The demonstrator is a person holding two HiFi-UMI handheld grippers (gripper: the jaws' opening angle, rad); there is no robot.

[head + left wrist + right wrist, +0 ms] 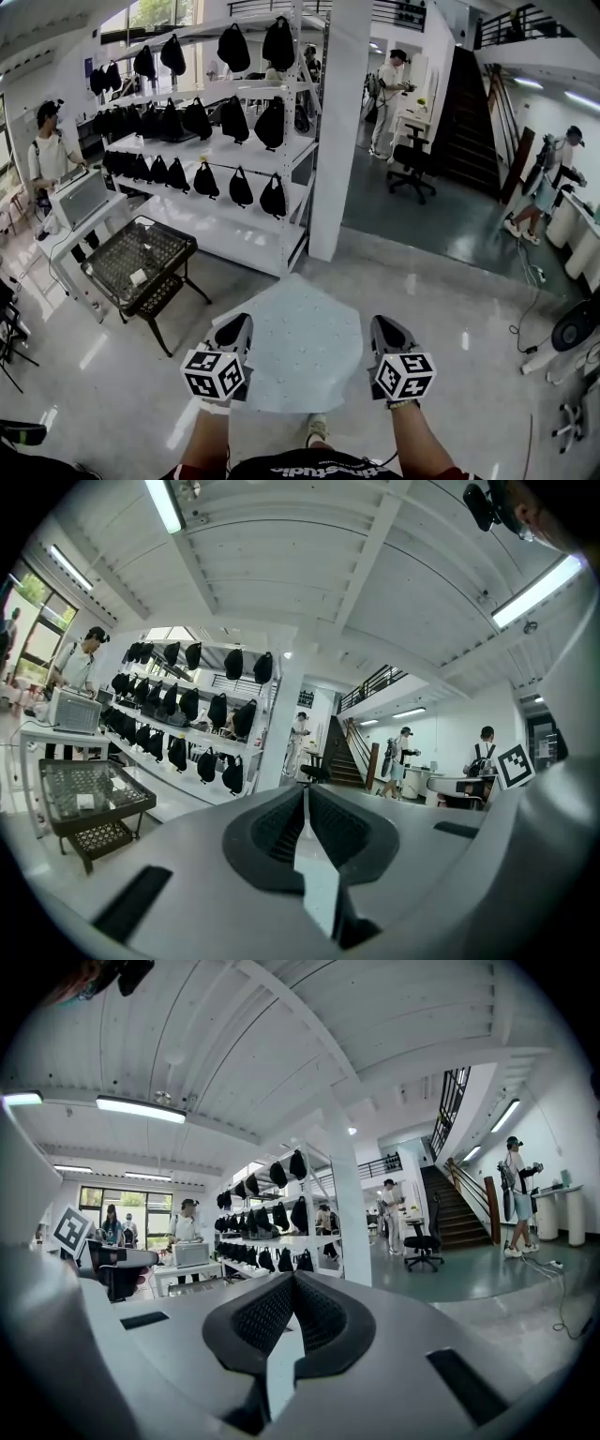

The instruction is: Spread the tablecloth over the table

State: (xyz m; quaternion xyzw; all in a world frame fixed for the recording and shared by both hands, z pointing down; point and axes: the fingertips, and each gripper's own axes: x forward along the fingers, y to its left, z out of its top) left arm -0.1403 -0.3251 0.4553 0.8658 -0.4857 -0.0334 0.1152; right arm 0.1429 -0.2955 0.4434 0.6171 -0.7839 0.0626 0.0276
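A pale blue-white tablecloth (300, 342) hangs spread out in the air in front of me, above the shiny floor, held near its two near corners. My left gripper (238, 325) is shut on its left edge and my right gripper (383, 325) on its right edge. In the left gripper view the jaws (306, 790) are closed on a thin pale strip of cloth (317, 878). The right gripper view shows the same: jaws (293, 1278) shut with cloth (279, 1346) between them. Both gripper cameras point up towards the ceiling. No table shows under the cloth.
A black mesh cart (141, 258) stands to the left, a white desk (80, 202) behind it. White shelving with black bags (225, 141) and a white pillar (337, 131) stand ahead. An office chair (412, 164) and several people are farther off. A fan (574, 328) sits at right.
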